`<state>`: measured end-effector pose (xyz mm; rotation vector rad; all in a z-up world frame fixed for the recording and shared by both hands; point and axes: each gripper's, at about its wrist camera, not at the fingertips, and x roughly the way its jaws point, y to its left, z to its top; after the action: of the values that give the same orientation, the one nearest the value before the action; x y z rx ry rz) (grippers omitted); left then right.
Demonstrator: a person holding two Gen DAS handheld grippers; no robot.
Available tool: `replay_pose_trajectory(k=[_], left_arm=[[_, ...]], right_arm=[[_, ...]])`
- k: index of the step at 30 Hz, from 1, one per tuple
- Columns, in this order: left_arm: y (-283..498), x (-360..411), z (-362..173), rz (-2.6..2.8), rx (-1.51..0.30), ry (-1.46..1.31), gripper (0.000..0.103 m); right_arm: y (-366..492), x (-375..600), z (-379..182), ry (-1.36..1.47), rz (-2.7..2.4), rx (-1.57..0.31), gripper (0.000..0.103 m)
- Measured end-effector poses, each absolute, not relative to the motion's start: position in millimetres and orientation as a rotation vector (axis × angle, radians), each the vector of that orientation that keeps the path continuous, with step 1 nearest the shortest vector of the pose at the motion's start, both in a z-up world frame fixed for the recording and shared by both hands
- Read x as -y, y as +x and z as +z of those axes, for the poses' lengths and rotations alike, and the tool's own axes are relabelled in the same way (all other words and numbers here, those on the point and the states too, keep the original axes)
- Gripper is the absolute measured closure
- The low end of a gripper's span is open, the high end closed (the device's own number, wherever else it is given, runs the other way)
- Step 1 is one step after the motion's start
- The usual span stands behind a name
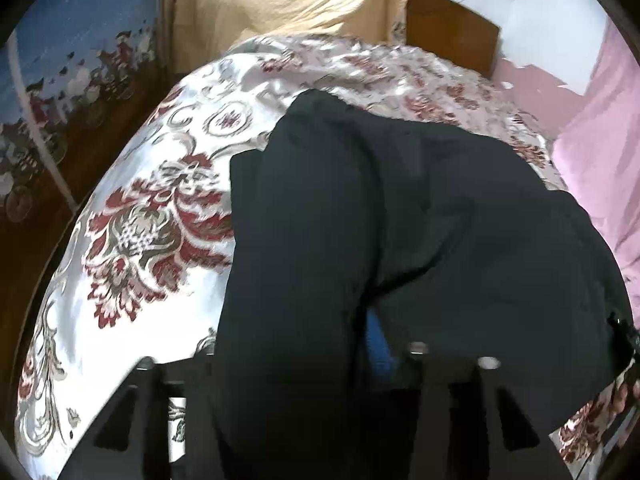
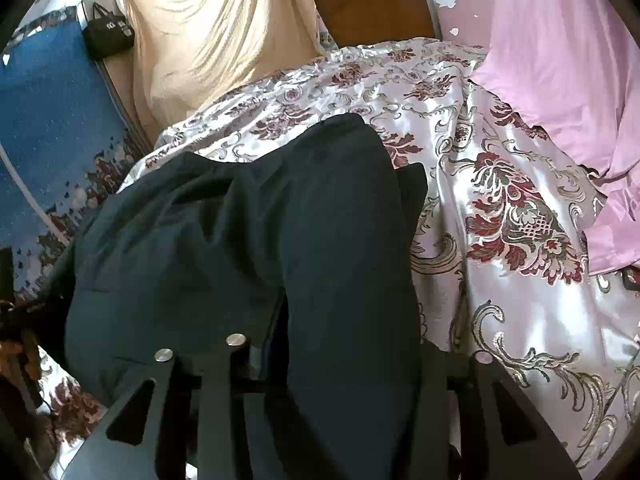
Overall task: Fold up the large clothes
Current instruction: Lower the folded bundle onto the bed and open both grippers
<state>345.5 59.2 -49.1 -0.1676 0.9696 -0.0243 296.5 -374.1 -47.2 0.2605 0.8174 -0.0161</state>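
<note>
The dark garment (image 1: 420, 240) is black or very deep navy, a thick matte cloth, bunched in soft rounded folds rather than spread flat; it lies on the patterned bedspread (image 1: 160, 208), one long lobe reaching toward the headboard end. Its near part drapes over the camera's foreground; seams and edges are hard to make out.

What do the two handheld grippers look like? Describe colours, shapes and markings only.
Both are matte black. The left gripper shows flat angular plates with cut-out slots, round silver bolt heads, and a blue part between its fingers. The right gripper has the same black slotted plates and silver bolt heads. No cables, sleeves or printed markings are visible in either wrist view.
</note>
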Motion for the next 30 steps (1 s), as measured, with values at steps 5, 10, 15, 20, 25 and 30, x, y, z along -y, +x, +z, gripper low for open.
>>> replay_pose_trajectory(k=[5, 10, 15, 20, 25, 30], left_arm=[[341.2, -67.5, -45.4, 0.010, -0.963, -0.236, 0.020], [325.9, -67.9, -30.4, 0.040, -0.906, -0.240, 0.007], [314.5, -61.6, -19.7, 0.034, -0.879, -0.221, 0.001], [296.4, -51.6, -3.8, 0.028, -0.792, -0.184, 0.000], [270.2, -37.2, 14.2, 0.016, -0.704, -0.132, 0.000], [242.0, -26.5, 28.7, -0.002, -0.634, -0.101, 0.000]], right_arm=[[299.4, 370.9, -52.4, 0.220, -0.096, -0.865, 0.047], [297.0, 364.9, -49.8, 0.195, -0.118, -0.862, 0.019], [287.5, 365.9, -39.0, 0.204, -0.126, -0.816, 0.001], [271.5, 366.3, -25.8, 0.171, -0.164, -0.775, 0.001], [246.2, 358.5, -5.9, 0.152, -0.194, -0.695, 0.001], [211.6, 346.7, 18.0, 0.159, -0.221, -0.582, 0.001]])
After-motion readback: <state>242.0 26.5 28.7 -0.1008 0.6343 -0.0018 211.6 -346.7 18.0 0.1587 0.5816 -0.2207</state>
